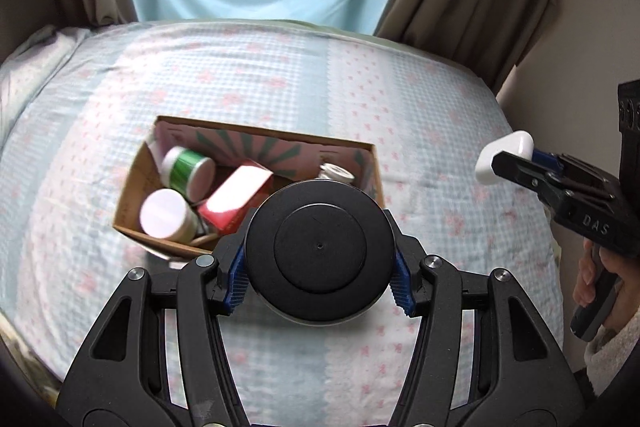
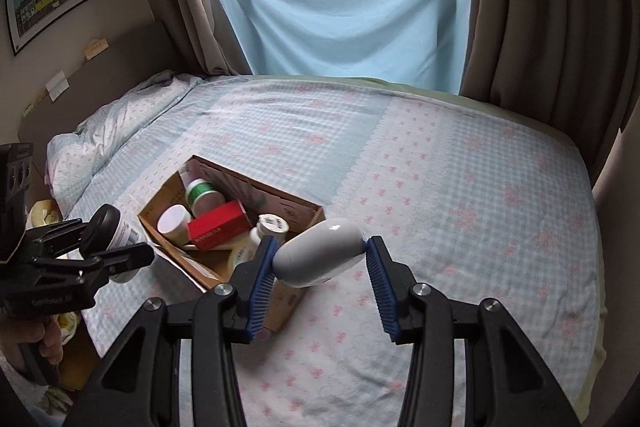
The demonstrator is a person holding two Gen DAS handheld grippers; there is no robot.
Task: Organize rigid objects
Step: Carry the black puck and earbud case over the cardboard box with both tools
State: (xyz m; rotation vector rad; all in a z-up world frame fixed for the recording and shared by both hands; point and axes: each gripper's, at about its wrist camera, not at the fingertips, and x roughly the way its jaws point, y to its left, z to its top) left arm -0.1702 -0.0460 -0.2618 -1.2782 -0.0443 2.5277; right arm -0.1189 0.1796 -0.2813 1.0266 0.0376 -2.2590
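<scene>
Left gripper (image 1: 320,267) clamped on black-lidded jar (image 1: 319,254); right gripper (image 2: 322,263) clamped on white oval item (image 2: 320,257) (type unclear). Both held above bed (image 2: 460,187), near open cardboard box (image 1: 360,149) w/ bottles, jars, red carton (image 2: 218,229)

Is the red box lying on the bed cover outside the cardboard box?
No, the red box lies inside the cardboard box, among the white jars there.

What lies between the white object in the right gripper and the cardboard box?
Nothing: in the left wrist view only bare bedspread separates the white object from the cardboard box.
</scene>
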